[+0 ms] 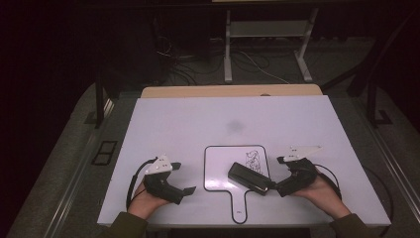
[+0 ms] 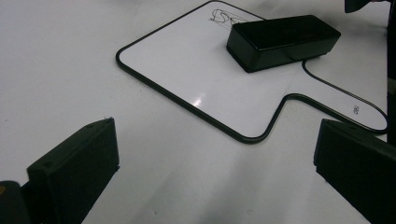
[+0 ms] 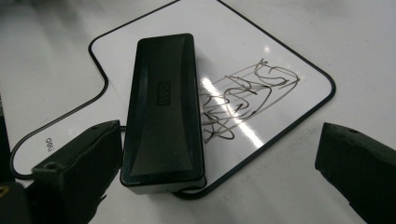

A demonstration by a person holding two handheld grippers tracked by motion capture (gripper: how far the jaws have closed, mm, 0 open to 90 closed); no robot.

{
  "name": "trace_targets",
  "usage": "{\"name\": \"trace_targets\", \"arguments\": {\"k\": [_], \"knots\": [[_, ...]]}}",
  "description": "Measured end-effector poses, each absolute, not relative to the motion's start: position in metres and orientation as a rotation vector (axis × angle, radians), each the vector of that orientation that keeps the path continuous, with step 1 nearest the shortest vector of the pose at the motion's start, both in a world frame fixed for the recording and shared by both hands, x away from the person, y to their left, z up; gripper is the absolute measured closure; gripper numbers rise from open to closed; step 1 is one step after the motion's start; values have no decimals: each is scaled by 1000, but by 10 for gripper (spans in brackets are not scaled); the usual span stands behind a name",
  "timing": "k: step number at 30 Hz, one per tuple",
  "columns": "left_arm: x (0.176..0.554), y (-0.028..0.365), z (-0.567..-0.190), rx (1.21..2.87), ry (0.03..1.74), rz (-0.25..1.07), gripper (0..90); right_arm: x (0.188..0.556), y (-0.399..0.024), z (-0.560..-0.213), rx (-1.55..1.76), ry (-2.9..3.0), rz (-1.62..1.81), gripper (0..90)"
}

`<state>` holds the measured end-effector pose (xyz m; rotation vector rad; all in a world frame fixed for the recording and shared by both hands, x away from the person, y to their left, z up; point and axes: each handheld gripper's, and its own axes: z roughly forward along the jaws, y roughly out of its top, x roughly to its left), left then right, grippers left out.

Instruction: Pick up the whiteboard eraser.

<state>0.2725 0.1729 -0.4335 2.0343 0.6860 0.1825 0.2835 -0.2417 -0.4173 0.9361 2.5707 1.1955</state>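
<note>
1. On the white table [image 1: 173, 124], near the person's edge, lies a small handled whiteboard [image 1: 220, 166]; a black eraser [image 1: 247, 177] rests on its surface, skewed across the lower right part, just beside a dark scribble [image 1: 253, 157] at the upper right corner.
2. Progress, as judged: the work in hand looks like wiping the board; the scribble [image 3: 243, 93] is intact, so no visible erasing is done; the eraser is not yet gripped; grasp and wipe are both left.
3. Right gripper [image 1: 280, 187]: jaws spread wide; in the right gripper view the eraser [image 3: 163, 112] sits between them, its near end close against the left-hand jaw; whether it touches I cannot tell; the other jaw stands well apart; nothing pinched.
4. Left gripper [image 1: 185, 193]: jaws spread wide, empty, over bare table; in the left gripper view the whiteboard [image 2: 196, 70] and eraser [image 2: 282, 39] lie ahead, apart from it.
</note>
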Motion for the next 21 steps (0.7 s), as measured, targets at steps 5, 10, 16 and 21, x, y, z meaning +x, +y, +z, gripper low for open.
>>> {"name": "trace_targets", "arguments": {"k": [5, 10, 16, 21], "knots": [[273, 173, -433, 2034, 684, 180, 0, 286, -238, -418, 936, 2583, 1190, 0], [273, 173, -433, 2035, 681, 181, 0, 288, -235, -416, 927, 2604, 1183, 0], [273, 172, -433, 2042, 677, 181, 0, 291, -228, -411, 929, 2618, 1156, 0], [273, 172, -434, 2048, 680, 178, 0, 294, -222, -410, 902, 2634, 1145, 0]]}}
